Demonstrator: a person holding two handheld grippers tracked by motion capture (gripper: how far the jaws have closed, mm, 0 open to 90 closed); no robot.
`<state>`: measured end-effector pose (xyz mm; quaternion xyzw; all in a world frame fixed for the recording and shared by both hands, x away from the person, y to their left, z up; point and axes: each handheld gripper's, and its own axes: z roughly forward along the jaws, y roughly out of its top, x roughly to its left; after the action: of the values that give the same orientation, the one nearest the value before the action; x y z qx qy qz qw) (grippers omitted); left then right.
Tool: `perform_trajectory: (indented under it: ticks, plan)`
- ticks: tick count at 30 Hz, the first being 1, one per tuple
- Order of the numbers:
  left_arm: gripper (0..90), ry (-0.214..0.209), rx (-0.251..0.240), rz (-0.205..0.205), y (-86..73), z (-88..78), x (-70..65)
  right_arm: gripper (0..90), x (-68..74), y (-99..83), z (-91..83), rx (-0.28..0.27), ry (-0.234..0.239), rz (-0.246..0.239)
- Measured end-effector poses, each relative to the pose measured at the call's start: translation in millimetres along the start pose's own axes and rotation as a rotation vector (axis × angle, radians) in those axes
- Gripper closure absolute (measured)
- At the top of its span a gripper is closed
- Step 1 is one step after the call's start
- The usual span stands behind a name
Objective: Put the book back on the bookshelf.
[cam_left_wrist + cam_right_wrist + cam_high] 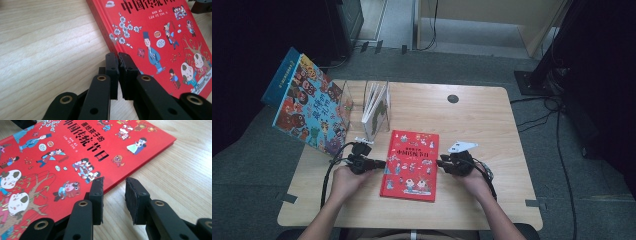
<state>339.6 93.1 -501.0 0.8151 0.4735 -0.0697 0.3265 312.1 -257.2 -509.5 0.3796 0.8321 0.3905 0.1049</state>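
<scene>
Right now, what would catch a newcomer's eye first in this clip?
The red picture book lying flat at the table's near middle, flanked by the left gripper, shut at its left edge, and the right gripper, open at its right edge. Behind, a colourful book leans beside a clear stand.

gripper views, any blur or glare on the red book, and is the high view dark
Left gripper view: red book sharp, no glare, near jaws soft. Right gripper view: print on the cover crisp, far corner softer. High view: table evenly lit, surroundings dark, picture slightly soft.

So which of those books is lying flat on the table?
The red book, flat between both claws. The blue one leans at the table's left edge; the white one stands upright.
</scene>
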Motion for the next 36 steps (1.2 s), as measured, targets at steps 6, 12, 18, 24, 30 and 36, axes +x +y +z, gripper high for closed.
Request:
perform_trajectory:
  ticks: [6,12,18,24,30,36]
  plan:
    - [86.2,-0.02,-0.001,0.006,3.1,6.5,-5.7,66.4,-2.6,-4.5,-6.0,-0.003,-0.02,0.011]
    - [85.3,-0.026,0.007,0.045,5.9,13.6,-16.0,66.3,-6.9,-8.2,-14.5,-0.032,-0.039,0.034]
    - [83.6,-0.032,0.01,0.072,9.6,20.2,-24.5,66.0,-5.9,-11.7,-17.1,-0.026,-0.045,0.04]
    - [83.6,-0.033,0.001,0.074,12.9,24.2,-26.5,65.8,-6.0,-14.3,-17.5,-0.026,-0.047,0.043]
    - [75.3,-0.035,-0.014,0.082,13.7,24.4,-28.0,64.8,-7.1,-15.8,-18.7,-0.029,-0.054,0.048]
    - [63.4,-0.022,-0.017,0.107,13.1,22.5,-30.4,63.0,-6.7,-16.3,-19.2,-0.026,-0.059,0.052]
